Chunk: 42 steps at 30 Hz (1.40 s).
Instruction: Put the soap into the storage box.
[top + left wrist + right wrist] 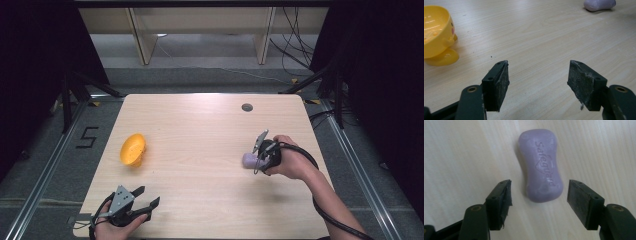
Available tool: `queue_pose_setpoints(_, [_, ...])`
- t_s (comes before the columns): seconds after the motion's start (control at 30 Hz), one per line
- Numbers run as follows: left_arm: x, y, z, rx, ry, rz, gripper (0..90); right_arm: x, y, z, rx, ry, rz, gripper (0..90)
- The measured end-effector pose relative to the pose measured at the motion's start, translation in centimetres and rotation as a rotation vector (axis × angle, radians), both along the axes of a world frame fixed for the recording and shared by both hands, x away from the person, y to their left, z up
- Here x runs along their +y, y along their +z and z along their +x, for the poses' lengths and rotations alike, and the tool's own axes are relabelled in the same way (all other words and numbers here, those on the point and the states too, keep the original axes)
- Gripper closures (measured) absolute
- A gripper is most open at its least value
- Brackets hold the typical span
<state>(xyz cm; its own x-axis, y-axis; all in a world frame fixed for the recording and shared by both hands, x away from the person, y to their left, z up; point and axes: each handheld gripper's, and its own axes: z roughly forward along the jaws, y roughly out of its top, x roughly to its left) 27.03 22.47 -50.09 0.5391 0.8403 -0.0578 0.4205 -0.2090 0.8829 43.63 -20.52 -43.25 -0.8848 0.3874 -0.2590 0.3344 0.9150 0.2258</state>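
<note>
Right gripper view puts your right gripper (539, 195) directly above the lilac, waisted bar of soap (540, 165), which lies flat on the pale wooden bench (461, 152) with its embossed lettering facing up. The jaws stand wide apart, one on each side of the bar's near end, and neither pad touches it yet. From the high view, the soap (248, 160) sits on the right half of the bench, just beside your right hand (290, 160), well apart from the yellow plastic chick-shaped bowl (133, 149) tipped on its side towards the left edge. Your left gripper (148, 196) rests low at the near left corner, jaws spread wide and holding nothing, pointed across the bare wood. You appear to be at the approach step of a pick: aligned but not closed. The next move probably calls for lowering a little further so the pads bracket the narrow waist, then closing gently and evenly; soap is likely slick, so a skewed squeeze could make it squirt out sideways.
</note>
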Motion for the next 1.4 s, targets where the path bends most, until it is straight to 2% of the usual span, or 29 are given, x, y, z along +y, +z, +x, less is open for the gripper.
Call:
queue_pose_setpoints(0.1, [0.1,0.0,0.0,0.003,0.001,0.006,32.6,0.1,-0.1,0.6,-0.012,0.015,-0.003,35.8])
queue_pose_setpoints(0.2, [0.0,-0.1,0.0,0.014,0.008,-0.010,32.6,0.3,-0.3,1.2,0.012,0.008,-0.005,34.4])
queue_pose_setpoints(0.27, [-0.1,-0.1,0.0,0.013,0.008,-0.009,32.5,0.4,-0.7,1.7,0.047,0.004,-0.020,33.6])
queue_pose_setpoints(0.43, [0.0,0.0,0.0,0.010,0.006,-0.004,32.6,0.7,-1.4,2.0,0.061,0.013,-0.012,33.2])
queue_pose_setpoints(0.5, [0.0,0.0,0.0,0.010,0.005,-0.002,32.5,0.8,-1.7,2.3,0.067,0.023,-0.026,33.1])
queue_pose_setpoints(0.53, [0.0,0.0,0.0,0.009,0.005,-0.003,32.5,0.8,-2.0,2.8,0.063,0.059,-0.062,32.8])
queue_pose_setpoints(0.6, [-0.1,-0.1,0.0,0.013,0.007,-0.009,32.5,1.2,-2.1,2.7,0.076,0.018,-0.058,32.8])
queue_pose_setpoints(0.77, [0.0,0.0,0.0,0.010,0.010,-0.004,32.5,1.6,-2.5,3.3,0.088,0.053,-0.061,33.0])
queue_pose_setpoints(0.8, [0.0,-0.1,0.0,0.010,0.010,-0.005,32.4,1.8,-2.6,3.3,0.093,0.035,-0.065,33.2])
queue_pose_setpoints(0.9, [0.0,-0.1,0.0,0.010,0.009,-0.006,32.4,1.9,-2.8,3.6,0.107,0.037,-0.065,33.1])
queue_pose_setpoints(0.93, [0.0,-0.1,0.0,0.010,0.009,-0.005,32.4,1.9,-3.1,3.9,0.113,0.061,-0.066,33.0])
queue_pose_setpoints(1.0, [0.0,-0.1,0.0,0.010,0.010,-0.008,32.4,1.9,-3.2,3.9,0.118,0.057,-0.066,32.9])
queue_pose_setpoints(1.03, [0.0,-0.1,0.0,0.010,0.010,-0.005,32.4,2.0,-3.2,3.8,0.129,0.037,-0.069,32.8])
queue_pose_setpoints(1.07, [0.0,0.0,0.0,0.010,0.010,-0.007,32.3,1.9,-3.5,4.3,0.132,0.071,-0.057,33.2])
queue_pose_setpoints(1.1, [0.0,0.0,0.0,0.010,0.010,-0.007,32.3,1.9,-3.5,4.3,0.132,0.071,-0.057,33.2])
queue_pose_setpoints(1.13, [0.0,0.0,0.0,0.010,0.010,-0.007,32.3,2.1,-3.5,4.1,0.143,0.030,-0.062,33.5])
queue_pose_setpoints(1.17, [0.0,-0.1,0.0,0.008,0.009,-0.012,32.3,2.0,-3.7,4.3,0.148,0.055,-0.058,33.7])
queue_pose_setpoints(1.23, [0.0,-0.1,0.0,0.011,0.009,-0.013,32.3,2.0,-3.8,4.5,0.152,0.054,-0.059,34.4])
queue_pose_setpoints(1.27, [-0.1,-0.1,0.0,0.012,0.015,-0.027,32.3,2.1,-3.8,4.4,0.155,0.033,-0.062,34.9])
queue_pose_setpoints(1.33, [-0.1,-0.1,0.0,0.013,0.018,-0.027,32.2,2.0,-3.9,4.5,0.156,0.039,-0.057,36.1])
queue_pose_setpoints(1.4, [0.0,-0.1,0.0,0.007,0.005,-0.013,32.2,2.0,-4.0,4.6,0.156,0.036,-0.049,38.1])
